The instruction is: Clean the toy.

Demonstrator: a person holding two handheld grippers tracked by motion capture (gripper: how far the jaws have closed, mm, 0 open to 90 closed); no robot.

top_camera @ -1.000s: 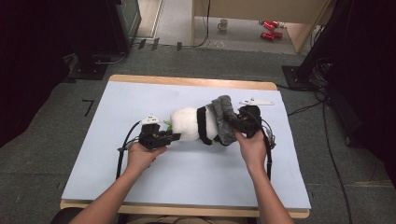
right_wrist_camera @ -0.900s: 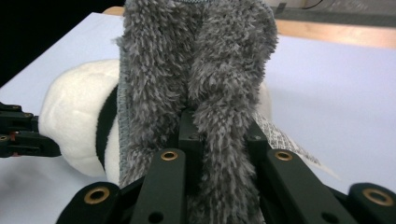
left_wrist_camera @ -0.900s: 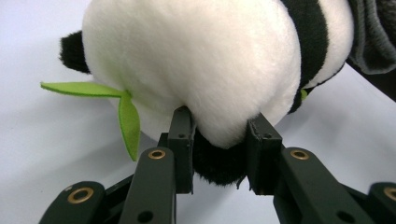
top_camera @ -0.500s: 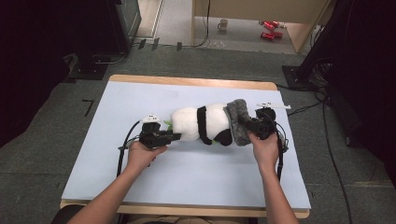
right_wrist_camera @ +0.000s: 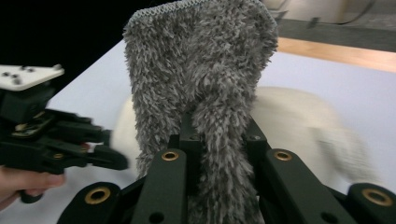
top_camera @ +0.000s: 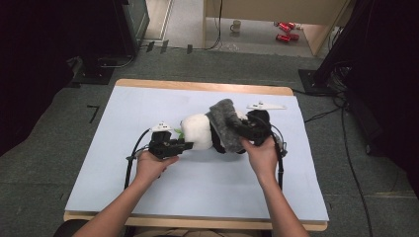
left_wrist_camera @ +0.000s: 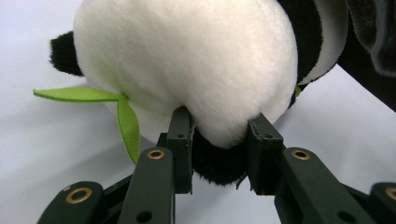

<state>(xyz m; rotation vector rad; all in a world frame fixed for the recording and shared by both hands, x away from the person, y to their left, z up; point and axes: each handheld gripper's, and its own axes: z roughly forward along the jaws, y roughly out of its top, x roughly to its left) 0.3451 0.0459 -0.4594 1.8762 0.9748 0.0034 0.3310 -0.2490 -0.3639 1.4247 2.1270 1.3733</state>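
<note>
A plush panda (top_camera: 200, 132) lies on its side near the middle of the pale blue table (top_camera: 148, 197), its white end pointing toward 9 o'clock in the high view. The left gripper (top_camera: 184, 144) comes in from about 8 o'clock and is clenched on the panda's near end — in the left gripper view its jaws pinch a fold of white and black plush (left_wrist_camera: 219, 140), with a green leaf (left_wrist_camera: 123, 119) sticking out at 9 o'clock of the jaws. The right gripper (top_camera: 237, 129) sits at the panda's 3 o'clock end, grasping a grey shaggy cloth (top_camera: 225, 123); in the right gripper view the cloth (right_wrist_camera: 205, 84) stands up from between the jaws, which are closed on its lower part. The cloth drapes over the panda's dark end and touches it. Beyond the cloth, at 9 o'clock in that view, the left gripper (right_wrist_camera: 109, 158) shows — with a hand (right_wrist_camera: 23, 184) below it.
</note>
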